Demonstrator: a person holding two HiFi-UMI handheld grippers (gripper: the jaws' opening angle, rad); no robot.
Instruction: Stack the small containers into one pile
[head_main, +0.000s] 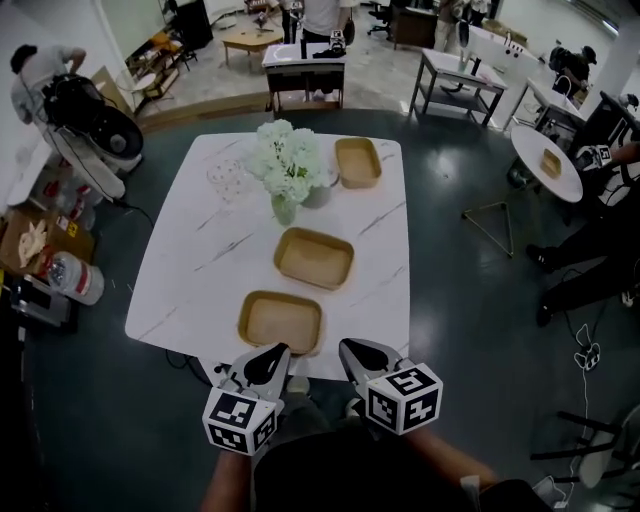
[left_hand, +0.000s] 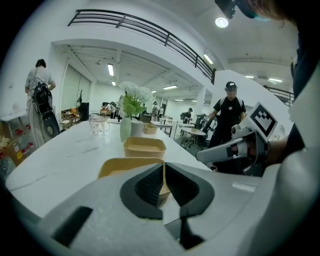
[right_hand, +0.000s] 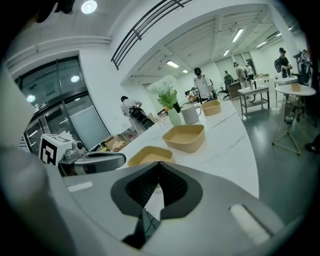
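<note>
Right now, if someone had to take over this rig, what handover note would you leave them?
Grippers: left gripper shut and empty, at the near edge of the table, just short of the nearest container. The right gripper is shut and empty beside it.
Things: three containers lie apart in a row. After the nearest come the middle container and the far container, which is beside the vase of flowers.
Done: nothing stacked yet.
Left: put all three into one pile.

The nearest container (left_hand: 119, 168) is partly hidden behind the left tool (left_hand: 163, 167).
</note>
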